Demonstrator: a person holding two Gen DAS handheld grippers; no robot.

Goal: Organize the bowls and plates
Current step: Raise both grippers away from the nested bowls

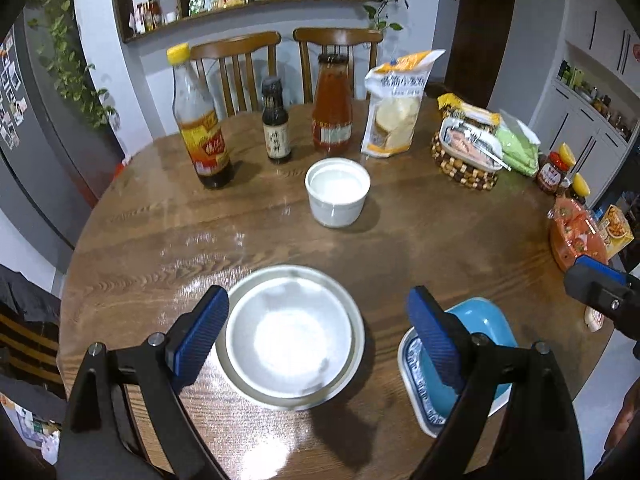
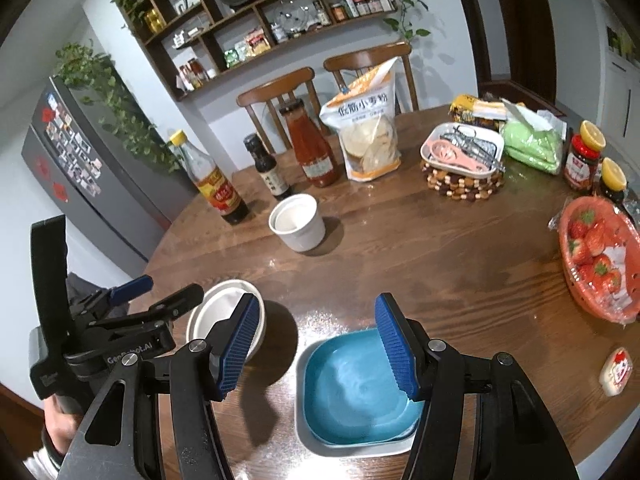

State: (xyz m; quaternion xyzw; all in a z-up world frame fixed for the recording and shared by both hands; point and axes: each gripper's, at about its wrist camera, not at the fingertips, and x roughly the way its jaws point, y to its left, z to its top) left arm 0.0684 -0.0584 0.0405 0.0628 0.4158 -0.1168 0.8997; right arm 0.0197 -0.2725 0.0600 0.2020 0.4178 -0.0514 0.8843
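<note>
A: While both my grippers hang over the near edge of the worktop (image 1: 400,232), how do the jaws stand?

B: Left gripper (image 1: 318,336): jaws spread wide, holding nothing, straddling the white bowl (image 1: 290,338) from above. Right gripper (image 2: 318,346): jaws also released, empty, hovering over the blue dish (image 2: 356,388).

A: Where are the task's things, taking the white cup (image 1: 337,192) mid-worktop as landmark?

B: White bowl sits nearer to me than the cup, nested in a shallow grey plate (image 1: 356,364). Blue dish is nearer than the cup and off to its right, resting inside a white square plate (image 2: 304,432) with a patterned rim. The two stacks stand just beside each other, apart. From the right wrist view the bowl (image 2: 218,310) is partly hidden behind my left gripper.

A: Beyond the cup?

B: A row: yellow-capped bottle (image 1: 200,120) to the far left, small dark bottle (image 1: 275,120) next, red sauce bottle (image 1: 332,104) directly behind, flour bag (image 1: 396,104) behind and right. Further right of the cup, a beaded trivet carrying a tray of utensils (image 2: 462,152), a green packet (image 2: 530,142), a red-lidded jar (image 2: 582,162), and a basket of strawberries (image 2: 598,256) at the worktop's right edge.
</note>
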